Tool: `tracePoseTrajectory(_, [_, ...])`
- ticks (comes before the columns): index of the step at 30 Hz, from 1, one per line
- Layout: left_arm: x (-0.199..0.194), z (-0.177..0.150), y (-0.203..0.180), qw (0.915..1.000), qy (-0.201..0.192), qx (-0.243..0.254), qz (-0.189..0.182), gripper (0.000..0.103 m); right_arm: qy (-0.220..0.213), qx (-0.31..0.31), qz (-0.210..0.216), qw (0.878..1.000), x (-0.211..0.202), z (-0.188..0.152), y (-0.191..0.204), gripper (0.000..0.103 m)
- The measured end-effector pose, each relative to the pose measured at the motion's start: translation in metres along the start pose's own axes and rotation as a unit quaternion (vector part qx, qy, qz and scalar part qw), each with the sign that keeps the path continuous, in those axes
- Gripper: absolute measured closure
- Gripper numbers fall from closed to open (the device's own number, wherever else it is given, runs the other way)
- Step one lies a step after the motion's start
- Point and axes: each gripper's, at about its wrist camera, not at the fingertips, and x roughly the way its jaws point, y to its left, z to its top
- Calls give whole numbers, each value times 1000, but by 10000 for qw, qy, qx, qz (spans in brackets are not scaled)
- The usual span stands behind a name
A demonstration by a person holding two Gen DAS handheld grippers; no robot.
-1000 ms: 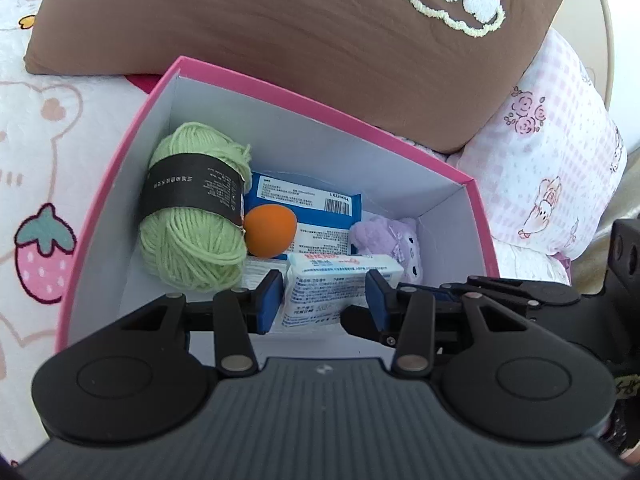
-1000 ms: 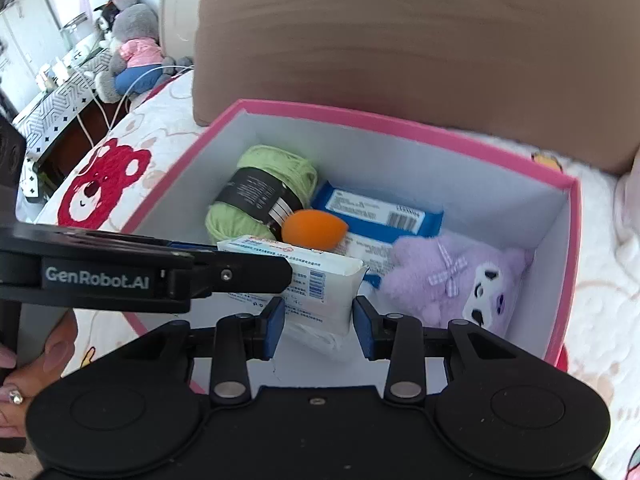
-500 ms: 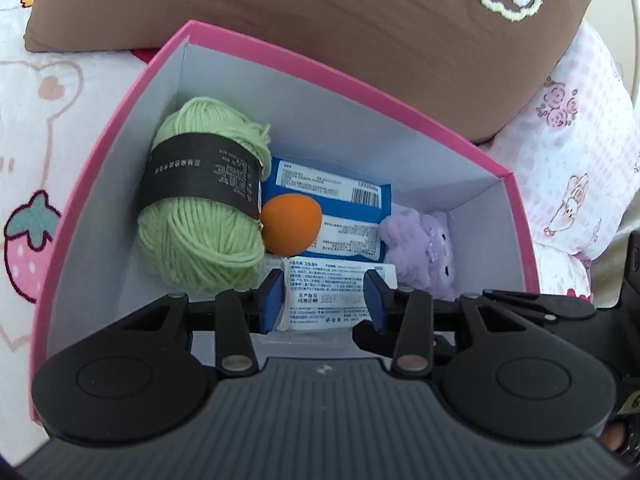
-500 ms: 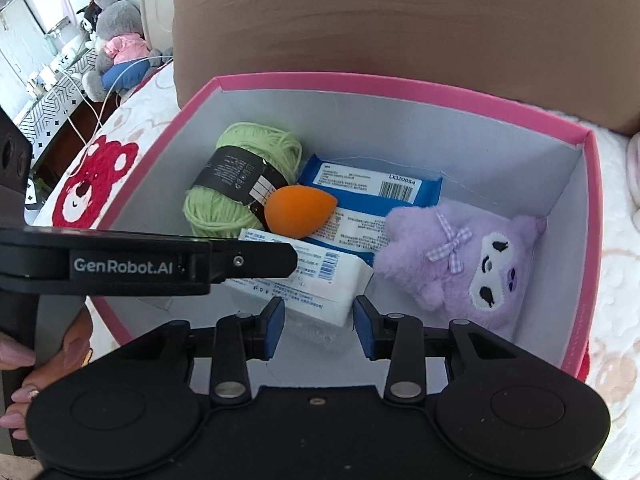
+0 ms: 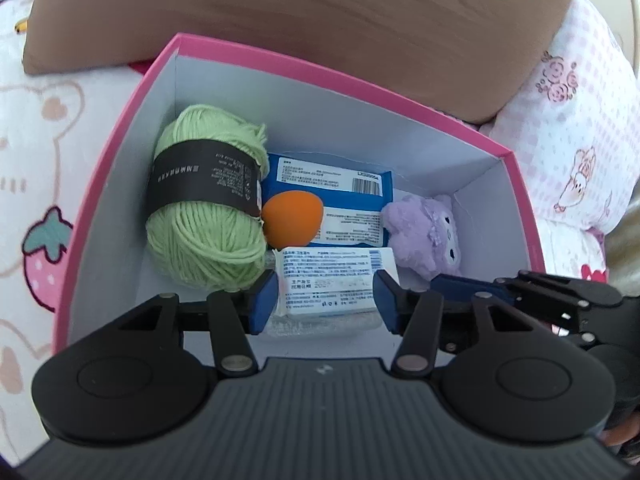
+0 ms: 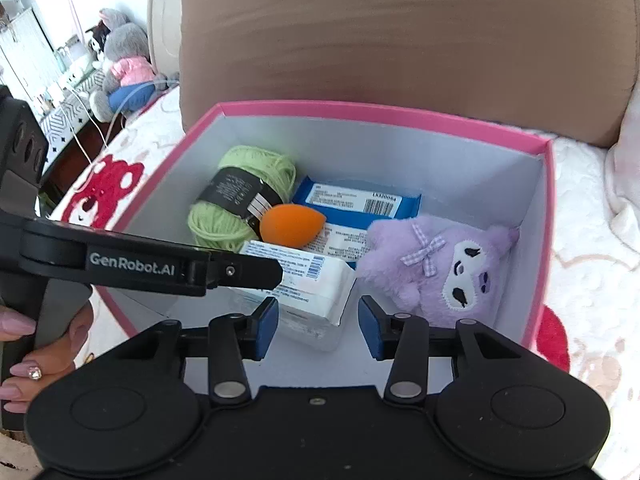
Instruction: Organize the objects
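Note:
A pink box point(image 5: 320, 68) point(image 6: 380, 110) with white walls stands on the bed. Inside lie a green yarn ball point(image 5: 204, 216) point(image 6: 236, 200), an orange egg-shaped sponge point(image 5: 292, 220) point(image 6: 290, 220), a blue packet point(image 5: 340, 188) point(image 6: 352, 200), a purple plush point(image 5: 424, 236) point(image 6: 436, 264) and a white tissue pack point(image 5: 328, 280) point(image 6: 312, 280). The pack rests at the box's near side. My left gripper point(image 5: 325, 300) straddles it, its jaws opening. My right gripper point(image 6: 318, 320) is opening too, over the pack's near corner, with a gap beside its right pad.
A brown pillow point(image 5: 280, 8) point(image 6: 400, 40) leans behind the box, and a pink-patterned pillow point(image 5: 568, 100) lies to its right. Printed bedding point(image 5: 44, 248) surrounds the box. Stuffed toys point(image 6: 120, 68) sit far left. A person's hand point(image 6: 24, 344) holds the left gripper's handle.
Both grippers' jaws have widened and let go of the white pack, which now lies on the box floor. The grippers themselves stayed over the box's near side.

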Motion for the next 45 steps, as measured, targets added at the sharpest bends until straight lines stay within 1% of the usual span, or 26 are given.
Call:
tracePoseTrajectory(4, [-7, -1, -6, 10000, 24, 37, -15, 52, -125, -63, -55, 9999, -13, -2, 2, 48])
tracePoseTrajectory(7, [-17, -3, -11, 9999, 17, 99, 31, 51, -154, -164, -57, 9997, -22, -4, 6, 47])
tracePoseTrajectory(9, [-27, -5, -15, 9999, -63, 93, 76, 50, -220, -244, -82, 9994, -31, -5, 8, 46])
tracePoseTrajectory(12, [-44, -7, -18, 9997, -226, -68, 94, 48, -363, -245, -52, 9990, -44, -7, 10, 45])
tracePoseTrajectory(14, [-53, -8, -22, 9996, -206, -71, 181, 48, -500, -263, -99, 9984, -54, -9, 10, 44])
tracePoseTrajectory(17, [-66, -13, -33, 9989, -223, 93, 397, 45, -668, -280, -130, 9973, -70, -13, 10, 43])
tracePoseTrajectory(19, [-76, -18, -42, 9979, -300, 281, 500, 43, -744, -210, -115, 9969, -79, -14, 10, 41])
tracePoseTrajectory(21, [-87, -23, -51, 9967, -415, 432, 548, 43, -768, -154, -95, 9969, -87, -17, 9, 38])
tracePoseTrajectory(22, [-92, -25, -55, 9964, -450, 485, 540, 42, -779, -142, -121, 9968, -91, -19, 10, 35])
tracePoseTrajectory(23, [-97, -28, -58, 9962, -474, 515, 525, 41, -793, -146, -200, 9965, -96, -22, 11, 35])
tracePoseTrajectory(25, [-107, -32, -65, 9957, -514, 568, 523, 38, -889, -144, -422, 9950, -106, -26, 12, 29])
tracePoseTrajectory(27, [-116, -37, -72, 9949, -562, 618, 557, 37, -896, -192, -466, 9947, -116, -30, 14, 28])
tracePoseTrajectory(30, [-130, -44, -78, 9948, -595, 628, 545, 29, -988, -244, -675, 9925, -131, -40, 20, 23])
tracePoseTrajectory(31, [-134, -47, -80, 9949, -576, 647, 506, 26, -1000, -238, -788, 9916, -137, -45, 23, 19])
tracePoseTrajectory(34, [-141, -54, -87, 9950, -485, 724, 493, 23, -997, -309, -932, 9902, -149, -57, 30, 11])
tracePoseTrajectory(35, [-143, -56, -89, 9947, -468, 757, 506, 22, -1006, -316, -980, 9896, -152, -60, 32, 11])
tracePoseTrajectory(37, [-146, -63, -93, 9947, -435, 777, 512, 16, -978, -282, -1007, 9897, -158, -65, 33, 9])
tracePoseTrajectory(39, [-149, -70, -96, 9949, -437, 760, 496, 10, -876, -113, -987, 9912, -163, -67, 31, 9])
tracePoseTrajectory(42, [-150, -78, -100, 9941, -458, 743, 638, 5, -681, 216, -1007, 9923, -168, -69, 21, 9])
tracePoseTrajectory(45, [-151, -83, -105, 9933, -433, 803, 709, 5, -718, 450, -1015, 9912, -178, -74, 11, 9])
